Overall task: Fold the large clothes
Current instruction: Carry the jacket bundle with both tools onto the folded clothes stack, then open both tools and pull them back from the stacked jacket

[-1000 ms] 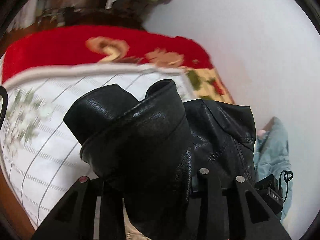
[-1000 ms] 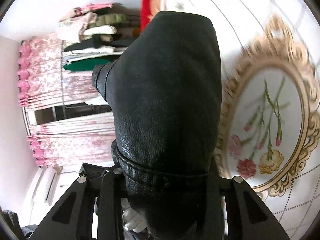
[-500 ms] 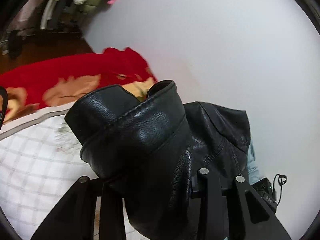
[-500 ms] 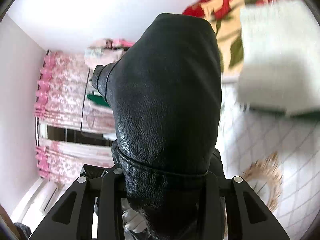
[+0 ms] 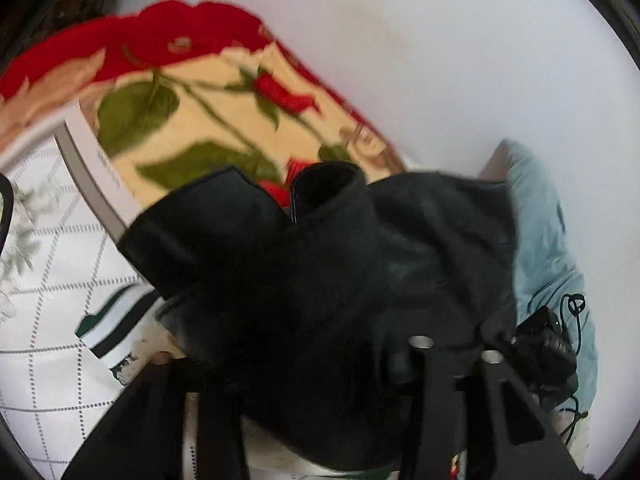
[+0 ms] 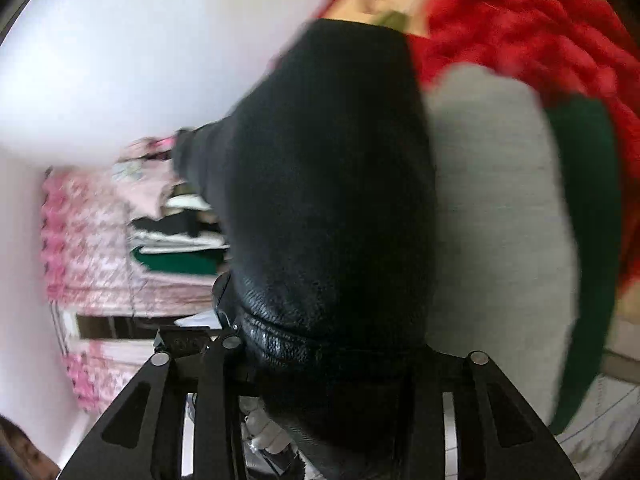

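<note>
Both tongs clenched on the black grained-leather jacket (image 5: 328,280): left gripper (image 5: 316,384), right gripper (image 6: 320,372). Jacket lifted above the white checked bedspread (image 5: 52,300). Best to keep both grips firm and level, then lower slowly onto bare spread, away from the grey-green folded garment (image 6: 500,220).

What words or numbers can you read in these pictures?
None can be read.
White quilt border: a faint line of small marks, too blurred to read.
Black device beside the black leather jacket: nothing legible on it.
</note>
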`<state>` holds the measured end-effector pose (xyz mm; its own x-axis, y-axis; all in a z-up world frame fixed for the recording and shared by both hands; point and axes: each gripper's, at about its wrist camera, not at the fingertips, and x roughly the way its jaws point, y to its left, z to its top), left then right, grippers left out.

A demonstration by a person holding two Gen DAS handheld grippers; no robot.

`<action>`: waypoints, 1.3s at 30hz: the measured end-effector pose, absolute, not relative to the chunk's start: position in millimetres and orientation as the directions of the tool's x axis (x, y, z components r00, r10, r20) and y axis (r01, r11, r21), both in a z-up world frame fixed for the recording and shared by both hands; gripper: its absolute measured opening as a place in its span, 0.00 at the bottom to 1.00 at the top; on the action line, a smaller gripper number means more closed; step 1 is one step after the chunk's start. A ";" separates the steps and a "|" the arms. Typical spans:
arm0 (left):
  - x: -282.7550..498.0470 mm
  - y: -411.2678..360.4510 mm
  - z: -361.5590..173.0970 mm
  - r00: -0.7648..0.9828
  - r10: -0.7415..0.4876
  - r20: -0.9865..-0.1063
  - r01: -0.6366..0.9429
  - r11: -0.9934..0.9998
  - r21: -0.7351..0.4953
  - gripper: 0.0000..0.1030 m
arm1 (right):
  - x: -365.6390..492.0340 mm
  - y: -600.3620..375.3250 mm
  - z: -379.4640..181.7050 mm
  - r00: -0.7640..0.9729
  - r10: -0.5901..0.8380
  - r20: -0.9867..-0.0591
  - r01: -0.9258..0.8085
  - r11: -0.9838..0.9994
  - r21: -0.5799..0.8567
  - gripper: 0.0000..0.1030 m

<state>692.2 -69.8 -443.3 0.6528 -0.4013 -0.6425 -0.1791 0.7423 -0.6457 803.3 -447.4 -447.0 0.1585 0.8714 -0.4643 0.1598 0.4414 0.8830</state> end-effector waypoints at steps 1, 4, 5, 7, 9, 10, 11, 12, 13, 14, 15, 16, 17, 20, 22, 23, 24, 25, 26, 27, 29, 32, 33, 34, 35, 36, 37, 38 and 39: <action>690.6 -68.9 -447.5 0.648 -0.411 -0.641 -0.176 0.738 -0.651 0.58 | 806.1 -450.2 -451.3 0.171 0.875 -0.454 0.167 0.428 0.888 0.44; 687.9 -61.3 -444.0 0.632 -0.418 -0.653 -0.165 0.750 -0.640 0.64 | 811.1 -444.9 -443.8 0.184 0.839 -0.511 0.112 0.499 0.859 0.58; 687.8 -64.4 -441.7 0.622 -0.419 -0.661 -0.161 0.758 -0.632 0.65 | 810.6 -441.8 -435.4 0.196 0.814 -0.546 0.094 0.539 0.837 0.60; 693.9 -59.9 -440.0 0.607 -0.407 -0.682 -0.163 0.776 -0.609 0.68 | 805.3 -435.7 -415.5 0.237 0.749 -0.619 0.068 0.623 0.780 0.65; 689.7 -63.9 -433.4 0.598 -0.367 -0.712 -0.156 0.819 -0.553 0.70 | 795.6 -423.8 -389.8 0.297 0.606 -0.738 0.038 0.765 0.643 0.82; 687.3 -67.8 -425.9 0.594 -0.339 -0.730 -0.153 0.843 -0.516 0.72 | 791.7 -423.0 -389.5 0.314 0.521 -0.794 0.039 0.829 0.559 0.90; 685.5 -72.5 -420.5 0.586 -0.317 -0.746 -0.147 0.864 -0.482 0.77 | 786.1 -419.8 -386.7 0.336 0.415 -0.846 0.035 0.892 0.451 1.00; 685.8 -73.1 -417.9 0.582 -0.286 -0.761 -0.147 0.884 -0.444 0.95 | 781.5 -414.0 -381.0 0.348 0.351 -0.869 0.034 0.922 0.386 1.00; 684.4 -77.6 -411.5 0.577 -0.229 -0.784 -0.152 0.913 -0.379 0.99 | 777.0 -406.9 -375.4 0.352 0.296 -0.888 0.044 0.942 0.332 1.00; 680.5 -84.7 -399.7 0.579 -0.163 -0.799 -0.149 0.942 -0.300 1.00 | 770.2 -398.1 -368.5 0.362 0.221 -0.906 0.055 0.965 0.257 1.00; 679.0 -85.9 -395.1 0.581 -0.136 -0.802 -0.145 0.953 -0.267 1.00 | 759.4 -387.8 -362.6 0.378 0.162 -0.912 0.057 0.979 0.197 1.00; 675.4 -90.6 -386.4 0.572 -0.095 -0.815 -0.145 0.966 -0.214 1.00 | 745.5 -378.9 -363.9 0.388 0.117 -0.914 0.056 0.987 0.150 1.00; 672.3 -92.6 -380.8 0.567 -0.066 -0.821 -0.145 0.973 -0.178 1.00 | 737.6 -369.4 -356.6 0.397 0.055 -0.916 0.063 0.994 0.088 1.00; 652.6 -99.4 -349.2 0.574 0.030 -0.818 -0.128 0.990 -0.054 1.00 | 702.7 -354.3 -354.0 0.414 -0.052 -0.909 0.085 0.996 -0.019 1.00; 640.7 -96.9 -328.9 0.584 0.053 -0.810 -0.115 0.993 -0.018 1.00 | 677.5 -343.8 -340.9 0.427 -0.089 -0.900 0.105 0.993 -0.048 1.00; 630.3 -96.5 -313.4 0.587 0.061 -0.807 -0.105 0.994 -0.002 1.00 | 667.6 -339.8 -330.1 0.433 -0.103 -0.896 0.118 0.991 -0.057 1.00; 623.2 -95.3 -301.8 0.591 0.064 -0.804 -0.098 0.995 0.006 1.00 | 657.1 -336.9 -319.1 0.440 -0.113 -0.891 0.131 0.990 -0.061 1.00; 618.5 -92.5 -292.1 0.596 0.069 -0.800 -0.093 0.996 0.016 1.00 | 644.9 -333.9 -310.2 0.444 -0.120 -0.888 0.137 0.988 -0.065 1.00; 608.8 -92.0 -278.2 0.603 0.078 -0.794 -0.085 0.996 0.033 1.00 | 633.5 -330.4 -299.8 0.452 -0.130 -0.883 0.145 0.987 -0.071 1.00; 599.0 -91.4 -264.4 0.609 0.081 -0.789 -0.075 0.996 0.045 1.00 | 619.8 -326.6 -282.7 0.460 -0.143 -0.876 0.159 0.984 -0.077 1.00; 575.0 -88.1 -232.7 0.623 0.075 -0.779 -0.056 0.997 0.051 1.00 | 593.1 -315.3 -248.5 0.476 -0.144 -0.867 0.172 0.983 -0.069 1.00; 548.4 -79.7 -197.9 0.640 0.051 -0.766 -0.032 0.999 0.040 1.00 | 547.0 -296.4 -189.9 0.513 -0.181 -0.839 0.190 0.977 -0.095 1.00; 537.5 -78.8 -183.6 0.648 0.042 -0.761 -0.021 0.999 0.038 1.00 | 529.3 -288.1 -168.4 0.527 -0.190 -0.828 0.192 0.976 -0.102 1.00; 523.2 -77.1 -167.2 0.656 0.033 -0.754 -0.009 0.999 0.037 1.00 | 515.8 -283.4 -153.0 0.538 -0.198 -0.820 0.197 0.975 -0.106 1.00; 514.0 -76.3 -155.6 0.660 0.029 -0.751 -0.003 0.999 0.036 1.00 | 498.9 -277.5 -135.1 0.551 -0.205 -0.809 0.198 0.974 -0.111 1.00; 501.7 -74.6 -141.5 0.667 0.015 -0.745 0.009 1.000 0.028 1.00 | 482.4 -272.4 -117.7 0.562 -0.212 -0.799 0.202 0.972 -0.115 1.00; 486.9 -72.2 -125.6 0.678 0.000 -0.735 0.022 1.000 0.021 1.00 | 467.6 -266.9 -100.0 0.572 -0.217 -0.791 0.209 0.971 -0.116 1.00; 473.5 -69.6 -112.1 0.689 -0.002 -0.725 0.027 0.999 0.023 1.00 | 450.1 -261.7 -81.9 0.582 -0.222 -0.783 0.217 0.970 -0.114 1.00; 465.4 -66.6 -104.5 0.694 -0.007 -0.720 0.029 0.999 0.018 1.00 | 433.0 -256.7 -65.4 0.591 -0.231 -0.773 0.224 0.967 -0.118 1.00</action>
